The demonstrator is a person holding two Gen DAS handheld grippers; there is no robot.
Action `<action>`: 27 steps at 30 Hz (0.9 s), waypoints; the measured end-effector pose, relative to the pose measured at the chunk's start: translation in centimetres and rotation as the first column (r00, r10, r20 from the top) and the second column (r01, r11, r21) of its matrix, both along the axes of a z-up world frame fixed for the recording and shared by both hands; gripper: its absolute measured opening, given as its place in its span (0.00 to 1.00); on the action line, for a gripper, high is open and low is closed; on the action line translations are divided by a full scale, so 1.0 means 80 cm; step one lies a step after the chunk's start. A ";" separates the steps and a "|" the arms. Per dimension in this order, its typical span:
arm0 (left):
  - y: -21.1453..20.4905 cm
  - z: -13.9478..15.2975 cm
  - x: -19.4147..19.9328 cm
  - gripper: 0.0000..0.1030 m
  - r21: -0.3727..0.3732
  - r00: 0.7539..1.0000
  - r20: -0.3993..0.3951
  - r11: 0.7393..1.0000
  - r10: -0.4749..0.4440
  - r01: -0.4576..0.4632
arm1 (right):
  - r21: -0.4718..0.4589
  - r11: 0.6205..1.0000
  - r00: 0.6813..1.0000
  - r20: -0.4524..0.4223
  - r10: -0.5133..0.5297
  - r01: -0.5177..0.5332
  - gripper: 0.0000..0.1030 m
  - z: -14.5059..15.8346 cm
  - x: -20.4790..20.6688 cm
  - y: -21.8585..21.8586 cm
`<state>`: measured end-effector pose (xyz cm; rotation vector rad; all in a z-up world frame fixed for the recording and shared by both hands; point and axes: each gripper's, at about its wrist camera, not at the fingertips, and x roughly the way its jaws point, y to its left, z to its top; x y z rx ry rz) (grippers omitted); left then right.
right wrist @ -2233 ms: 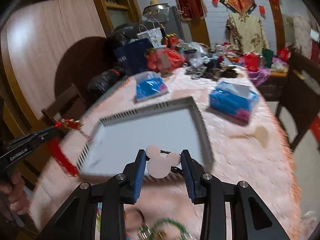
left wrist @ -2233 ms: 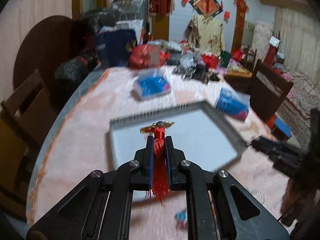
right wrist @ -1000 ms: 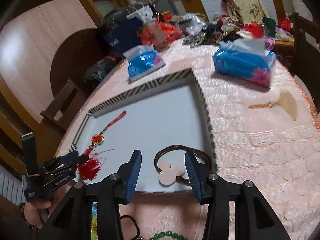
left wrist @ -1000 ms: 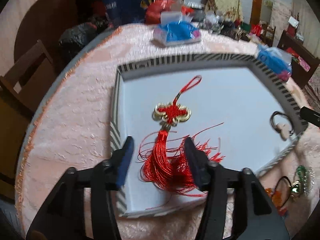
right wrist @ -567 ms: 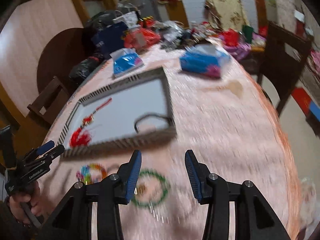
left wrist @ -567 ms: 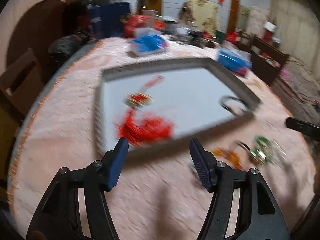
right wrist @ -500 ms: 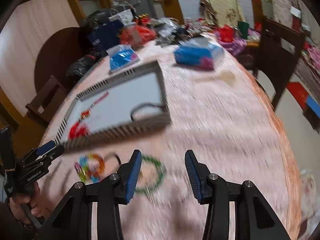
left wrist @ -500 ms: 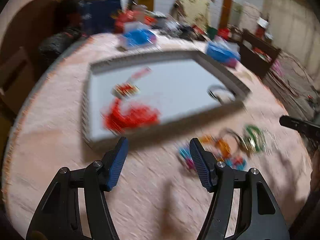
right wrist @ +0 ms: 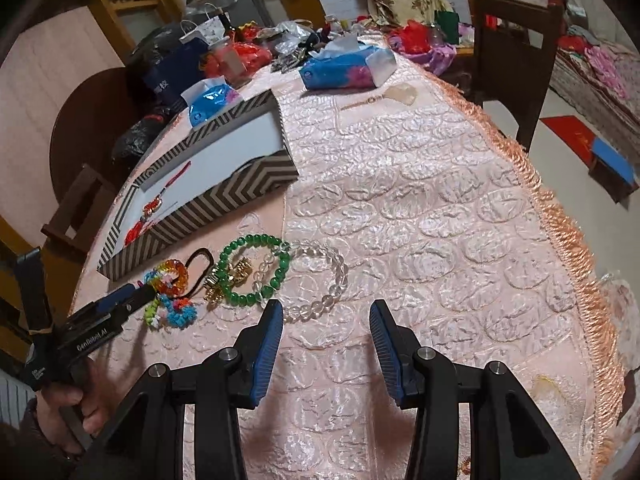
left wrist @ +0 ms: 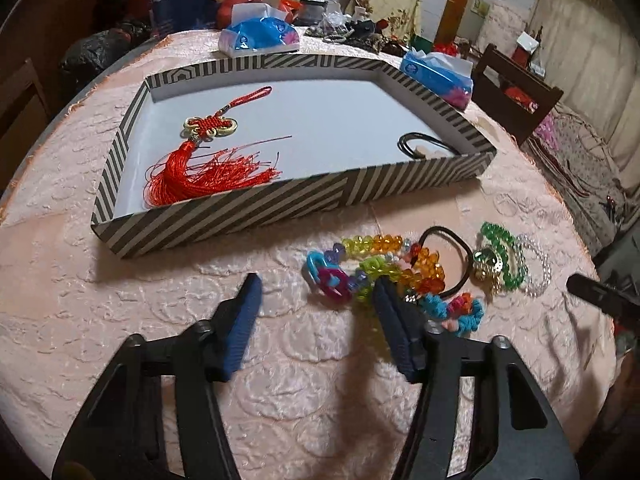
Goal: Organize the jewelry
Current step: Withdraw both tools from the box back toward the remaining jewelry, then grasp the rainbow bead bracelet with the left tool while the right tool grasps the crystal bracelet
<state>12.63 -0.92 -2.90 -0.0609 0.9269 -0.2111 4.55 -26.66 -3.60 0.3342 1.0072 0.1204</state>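
A striped tray (left wrist: 224, 216) (right wrist: 224, 200) holds a red tassel knot (left wrist: 200, 176) and a black hair tie with a pale charm (left wrist: 420, 146). In front of it on the pink cloth lie a colourful bead bracelet (left wrist: 384, 256), a black hair tie (left wrist: 460, 252), a green bead bracelet (left wrist: 504, 256) (right wrist: 248, 268), a clear bead bracelet (right wrist: 320, 276) and a knitted blue piece (left wrist: 456, 312). My left gripper (left wrist: 316, 292) is open and empty, low over the cloth beside the colourful beads. My right gripper (right wrist: 326, 312) is open and empty, just in front of the clear bracelet.
Blue tissue packs (left wrist: 260, 38) (right wrist: 344, 66) lie behind the tray. Bags and clutter (right wrist: 224, 48) fill the far end of the table. A pale fan-shaped piece (right wrist: 396, 96) lies on the cloth. The fringed table edge (right wrist: 560, 216) runs down the right. Chairs (left wrist: 516, 88) stand around.
Both grippers opened and left the tassel knot and the charm hair tie in the tray. Both then pulled back toward the loose jewelry in front of the tray.
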 end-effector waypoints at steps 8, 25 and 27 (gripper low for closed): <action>-0.008 0.011 -0.016 0.01 -0.064 0.996 0.057 0.995 -0.074 0.078 | 0.008 0.997 0.997 0.028 0.078 -0.078 0.42 0.000 0.006 0.020; 0.037 0.009 -0.010 0.42 -0.134 0.999 0.037 0.991 0.016 -0.011 | -0.251 0.922 0.950 0.026 0.311 -0.295 0.23 -0.020 0.030 0.092; 0.036 0.008 -0.010 0.42 -0.138 1.000 0.028 0.990 0.010 -0.006 | -0.253 0.926 0.956 0.016 0.293 -0.280 0.12 -0.019 0.028 0.088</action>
